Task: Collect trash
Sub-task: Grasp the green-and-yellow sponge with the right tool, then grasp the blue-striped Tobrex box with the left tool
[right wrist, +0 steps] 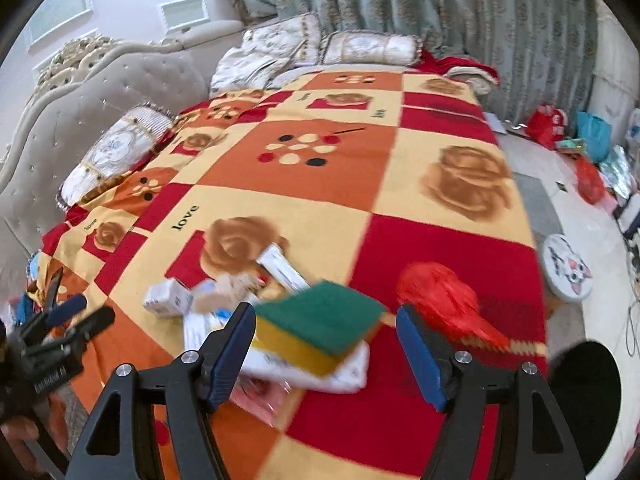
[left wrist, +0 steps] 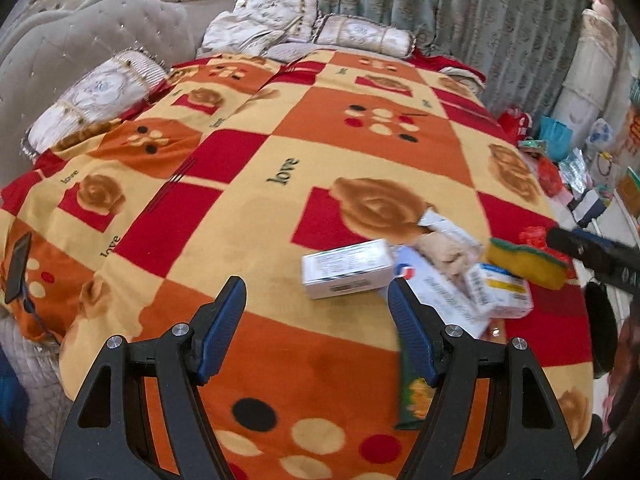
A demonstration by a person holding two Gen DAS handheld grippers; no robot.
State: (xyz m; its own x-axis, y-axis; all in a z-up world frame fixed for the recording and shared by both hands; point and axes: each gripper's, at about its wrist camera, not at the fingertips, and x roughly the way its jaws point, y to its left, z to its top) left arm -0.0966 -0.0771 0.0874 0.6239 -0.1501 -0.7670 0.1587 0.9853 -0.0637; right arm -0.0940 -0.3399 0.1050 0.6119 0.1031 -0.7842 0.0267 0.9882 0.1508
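1. The left gripper [left wrist: 316, 296] is hanging wide and holding nothing over bare blanket [left wrist: 248, 216].
2. Trash is lying near the blanket's right edge: a white box [left wrist: 347, 269], sponge [right wrist: 320, 326], red bag [right wrist: 444, 300].
3. The right gripper [right wrist: 326, 330] is standing wide above the sponge, gripping nothing.

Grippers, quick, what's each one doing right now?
Left gripper: open, holding nothing.
Right gripper: open, above the sponge, not gripping it.

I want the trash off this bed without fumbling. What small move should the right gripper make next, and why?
Probably ease the right gripper forward and down over the green and yellow sponge: its jaws stand open and empty, and the sponge lies on top of the white packets, nearest between them.
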